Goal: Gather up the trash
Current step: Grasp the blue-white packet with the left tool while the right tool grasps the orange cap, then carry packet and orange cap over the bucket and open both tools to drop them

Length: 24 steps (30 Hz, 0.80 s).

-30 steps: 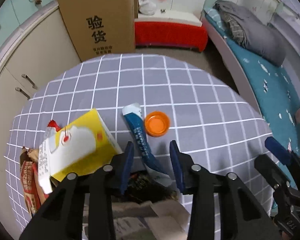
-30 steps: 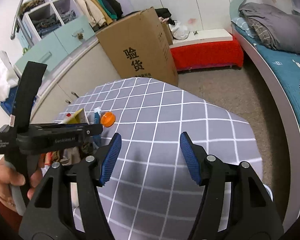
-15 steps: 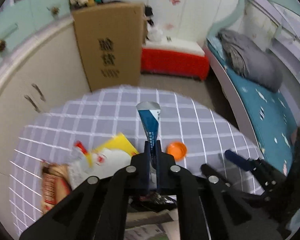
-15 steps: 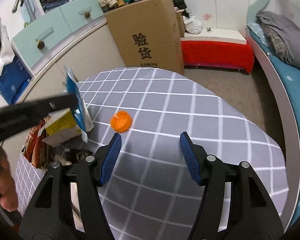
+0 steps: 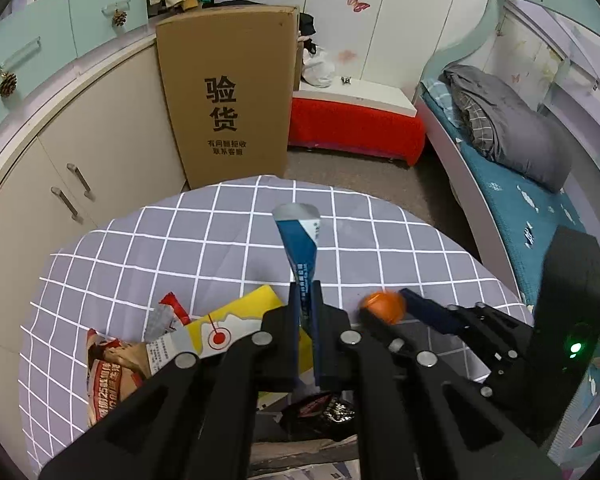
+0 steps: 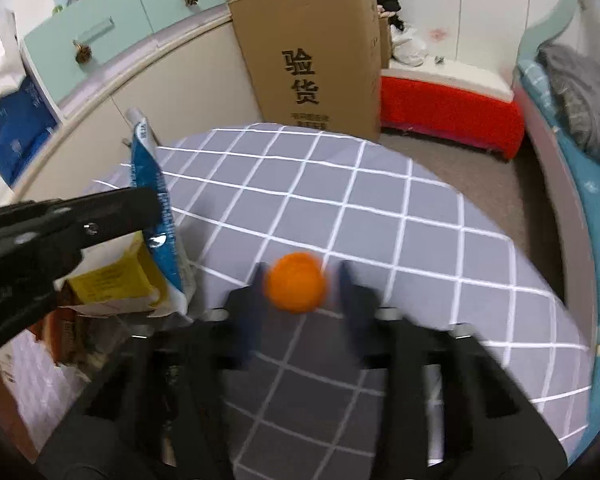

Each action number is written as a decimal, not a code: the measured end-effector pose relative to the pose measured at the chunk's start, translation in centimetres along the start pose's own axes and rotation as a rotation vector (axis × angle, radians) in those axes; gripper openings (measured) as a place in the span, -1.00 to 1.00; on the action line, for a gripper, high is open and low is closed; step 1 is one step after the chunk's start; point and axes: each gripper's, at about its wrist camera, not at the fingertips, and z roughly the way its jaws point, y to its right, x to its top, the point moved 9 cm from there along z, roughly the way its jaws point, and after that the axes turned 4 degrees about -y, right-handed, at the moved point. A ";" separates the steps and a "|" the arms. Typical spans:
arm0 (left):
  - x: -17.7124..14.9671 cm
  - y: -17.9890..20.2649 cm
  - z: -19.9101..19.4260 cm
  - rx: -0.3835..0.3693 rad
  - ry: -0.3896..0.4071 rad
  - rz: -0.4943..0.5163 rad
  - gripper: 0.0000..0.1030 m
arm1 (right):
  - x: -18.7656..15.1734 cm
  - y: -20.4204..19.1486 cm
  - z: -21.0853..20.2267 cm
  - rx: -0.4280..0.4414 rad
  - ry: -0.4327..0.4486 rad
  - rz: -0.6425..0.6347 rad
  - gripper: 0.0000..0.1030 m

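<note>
A blue and white wrapper [image 5: 300,240] hangs upright above the grey checked table [image 5: 180,248], and my left gripper [image 5: 305,292] is shut on its lower end. From the right wrist view the wrapper [image 6: 152,184] shows at the left, pinched at the left gripper's [image 6: 152,208] tip. An orange bottle cap [image 6: 296,288] lies on the cloth between the fingers of my right gripper [image 6: 302,270], whose jaws are closing. A thin gap still shows beside the cap, and the view is blurred. The cap [image 5: 382,306] and right gripper [image 5: 382,304] also appear at the right of the left wrist view.
A yellow carton [image 5: 240,320], a red-brown snack bag [image 5: 108,372] and a dark wrapper [image 5: 324,412] lie at the table's near left. A tall cardboard box [image 5: 228,100] stands behind the table. Cabinets [image 5: 80,168] run along the left, and a bed [image 5: 520,168] along the right.
My left gripper shut on the blue wrapper and lifted it off the table. My right gripper moved left to the orange cap and its jaws narrowed around it.
</note>
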 end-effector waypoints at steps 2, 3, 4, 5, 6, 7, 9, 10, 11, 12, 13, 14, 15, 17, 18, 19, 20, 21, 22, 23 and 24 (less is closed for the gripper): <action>-0.1 0.5 -0.3 -0.009 0.004 0.010 -0.91 | -0.3 0.1 -0.4 0.023 0.002 0.005 -0.41; -0.1 0.8 -0.5 -0.011 0.010 0.013 -0.91 | -0.4 0.1 -0.7 0.013 0.014 0.003 -0.41; -0.1 1.3 -0.8 -0.021 0.016 0.017 -0.91 | -0.5 0.2 -1.1 0.011 0.022 0.003 -0.41; -0.1 1.7 -1.0 -0.028 0.018 0.019 -0.91 | -0.8 0.4 -1.8 0.029 0.031 0.013 -0.41; -0.2 2.2 -1.4 -0.037 0.022 0.021 -0.91 | -1.0 0.6 -2.4 0.038 0.041 0.021 -0.41; -0.3 2.6 -1.6 -0.042 0.024 0.027 -0.91 | -1.2 1.0 -3.1 0.044 0.052 0.031 -0.41; -0.8 4.2 -2.4 -0.072 0.020 0.048 -0.91 | -1.9 1.9 -4.8 0.073 0.074 0.062 -0.41; -1.0 4.9 -2.6 -0.087 0.015 0.055 -0.91 | -2.4 2.5 -5.8 0.092 0.085 0.082 -0.41; -1.4 5.9 -3.1 -0.108 0.011 0.063 -0.91 | -2.8 3.0 -6.6 0.106 0.095 0.097 -0.41; -1.9 7.0 -3.5 -0.124 0.009 0.075 -0.91 | -3.5 3.8 -7.8 0.117 0.110 0.114 -0.41; -2.3 7.8 -3.9 -0.133 0.010 0.085 -0.91 | -4.0 4.5 -8.8 0.121 0.123 0.129 -0.41; -2.9 9.2 -4.4 -0.142 0.013 0.103 -0.91 | -4.7 5.2 -9.7 0.126 0.135 0.145 -0.41; -3.4 10.3 -4.7 -0.147 0.015 0.118 -0.91 | -6.0 6.3 -11.0 0.135 0.153 0.168 -0.41; -5.0 13.1 -5.3 -0.172 0.012 0.152 -0.91 | -8.1 8.3 -13.0 0.140 0.182 0.207 -0.41; -5.8 14.4 -5.5 -0.184 0.009 0.166 -0.91 | -8.9 9.1 -13.8 0.143 0.193 0.222 -0.41; -6.6 15.7 -5.6 -0.200 0.005 0.180 -0.91 | -10.1 10.2 -14.8 0.146 0.208 0.243 -0.41; -7.7 17.4 -5.7 -0.223 -0.002 0.196 -0.91 | -11.2 11.1 -15.6 0.145 0.217 0.262 -0.41; -9.0 19.3 -5.8 -0.247 -0.013 0.217 -0.91 | -12.7 12.4 -16.7 0.145 0.232 0.286 -0.41; -9.9 20.6 -5.7 -0.263 -0.021 0.231 -0.91 | -13.9 13.5 -17.6 0.141 0.248 0.307 -0.41; -11.3 22.6 -5.7 -0.285 -0.032 0.252 -0.91 | -15.1 14.5 -18.4 0.134 0.259 0.325 -0.41; -12.7 24.7 -5.5 -0.306 -0.046 0.278 -0.91 | -16.8 15.8 -19.5 0.130 0.276 0.353 -0.41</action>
